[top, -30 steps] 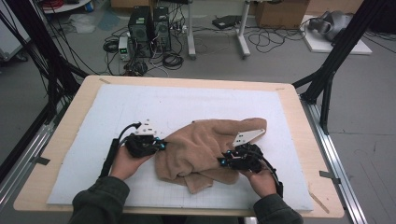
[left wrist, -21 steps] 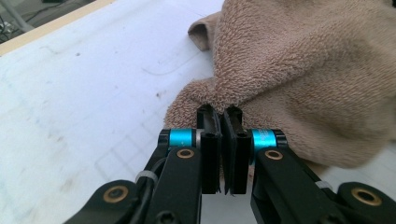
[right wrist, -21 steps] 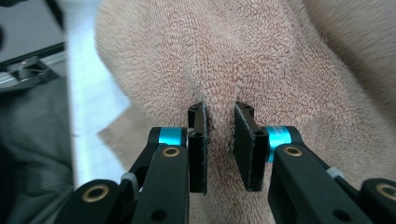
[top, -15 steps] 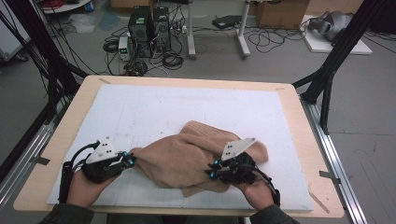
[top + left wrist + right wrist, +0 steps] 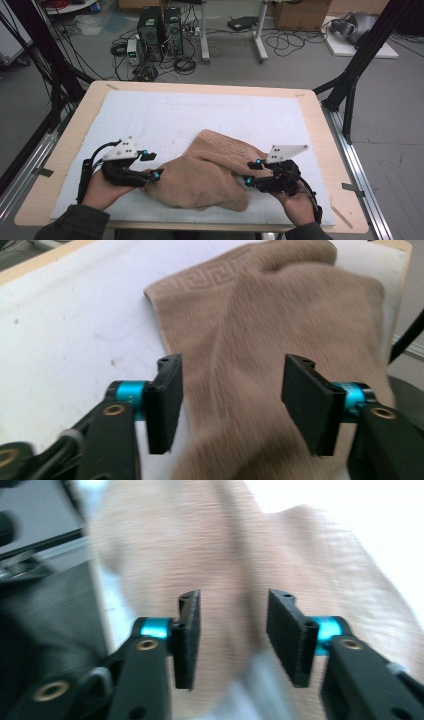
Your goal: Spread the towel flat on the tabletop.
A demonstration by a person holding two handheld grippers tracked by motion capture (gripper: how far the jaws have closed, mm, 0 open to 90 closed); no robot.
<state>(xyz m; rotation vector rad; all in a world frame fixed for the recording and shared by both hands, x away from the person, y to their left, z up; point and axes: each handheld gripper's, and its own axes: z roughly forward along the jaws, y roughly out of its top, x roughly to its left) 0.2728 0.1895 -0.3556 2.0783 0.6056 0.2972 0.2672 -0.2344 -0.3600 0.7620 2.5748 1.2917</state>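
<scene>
So over the last second our left gripper [image 5: 152, 175] swings out wide to the left and comes back in, and now it sits right at the left edge of the tan towel [image 5: 210, 167], jaws spread wide with nothing between them. The right gripper [image 5: 247, 180] hardly shifts, parked at the towel's right edge, jaws apart too. The towel lies rumpled on the white mat [image 5: 210, 112], near our side. Looks like we're lining up to grab both edges and spread it.
</scene>
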